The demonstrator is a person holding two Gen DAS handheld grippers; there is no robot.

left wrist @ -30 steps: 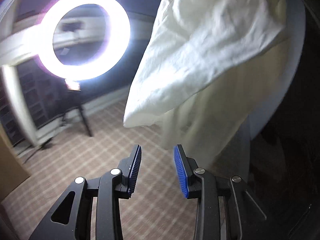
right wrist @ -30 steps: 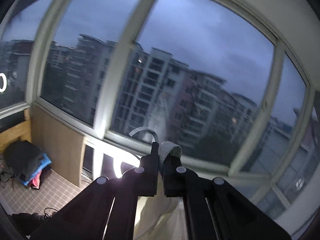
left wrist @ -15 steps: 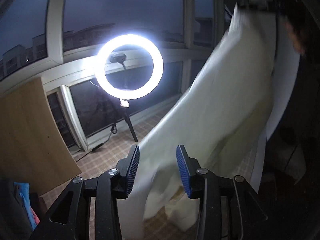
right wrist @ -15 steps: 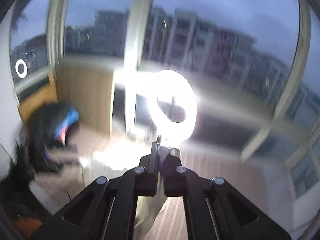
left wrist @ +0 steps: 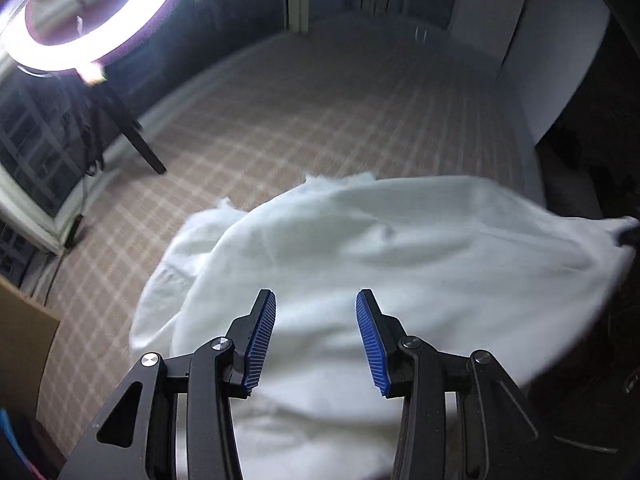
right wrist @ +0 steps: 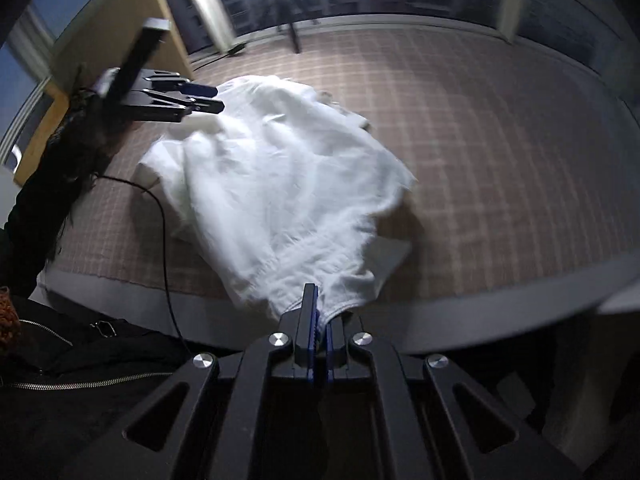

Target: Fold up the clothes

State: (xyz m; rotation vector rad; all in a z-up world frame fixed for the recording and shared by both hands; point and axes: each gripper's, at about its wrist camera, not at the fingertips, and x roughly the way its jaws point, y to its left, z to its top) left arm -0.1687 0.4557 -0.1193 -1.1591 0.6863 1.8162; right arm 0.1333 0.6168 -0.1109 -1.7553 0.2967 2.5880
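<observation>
A white garment (right wrist: 280, 176) lies spread and rumpled on the checked surface (right wrist: 480, 128). My right gripper (right wrist: 318, 320) is shut on its near edge at the surface's front rim. My left gripper (left wrist: 316, 336) is open and empty, hovering just above the garment (left wrist: 380, 248). In the right wrist view the left gripper (right wrist: 200, 100) shows at the garment's far left corner. The garment's far right tip (left wrist: 628, 228) is pinched by the dark right gripper at the frame edge.
A lit ring light (left wrist: 80, 20) on a tripod stands at the far side by the windows. A wooden panel (right wrist: 116, 36) is at the left. A black cable (right wrist: 164, 240) and a dark jacket (right wrist: 80, 360) lie at the near left.
The garment was held up in the air by the right gripper; now it has been swung down and lies on the surface. Both grippers tilted downward. The left gripper stays open.
</observation>
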